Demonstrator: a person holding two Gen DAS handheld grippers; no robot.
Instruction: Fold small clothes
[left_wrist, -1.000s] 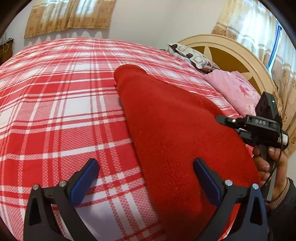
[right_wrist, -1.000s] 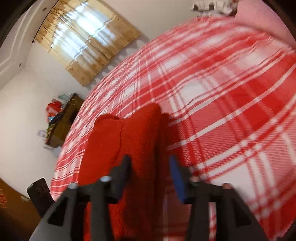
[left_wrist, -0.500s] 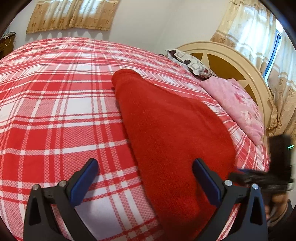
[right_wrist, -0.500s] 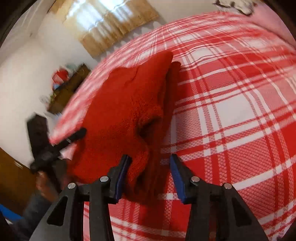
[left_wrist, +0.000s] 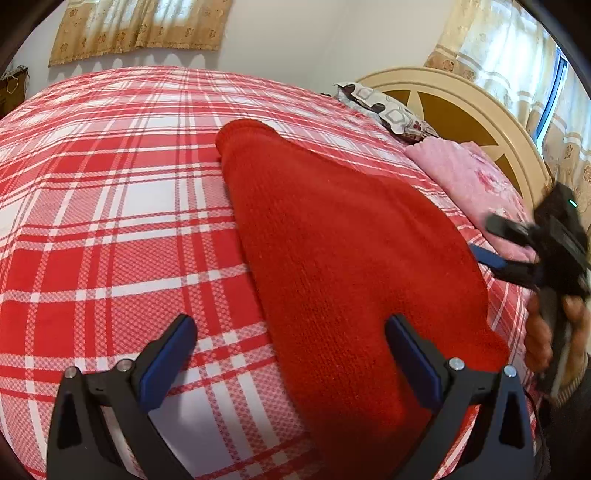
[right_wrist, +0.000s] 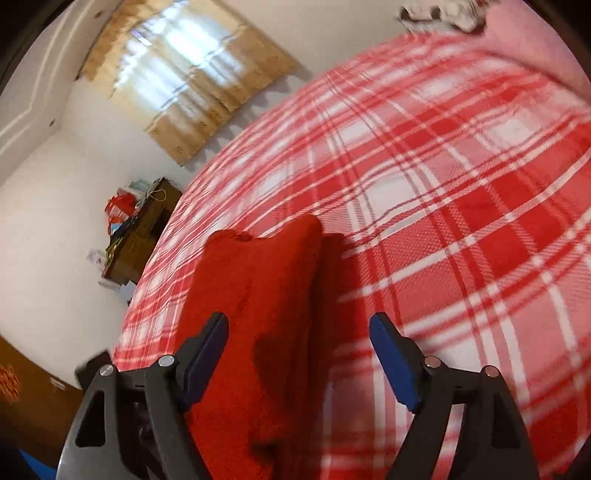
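Note:
A red knitted garment lies folded lengthwise on the red-and-white plaid bed cover. My left gripper is open just above its near end, one finger over the plaid, the other over the knit, nothing held. In the right wrist view the same garment stretches away from my right gripper, whose jaws are opening; the fabric lies under and between them but the pads do not press it. The right gripper also shows blurred at the right edge of the left wrist view, held in a hand.
A pink blanket and a patterned pillow lie by the cream headboard. A cluttered wooden cabinet stands against the far wall. Curtains hang over the windows.
The right gripper's jaws have spread wide and let go of the garment's edge, which now lies flat. The right hand swung back beside the garment. The left gripper stayed put.

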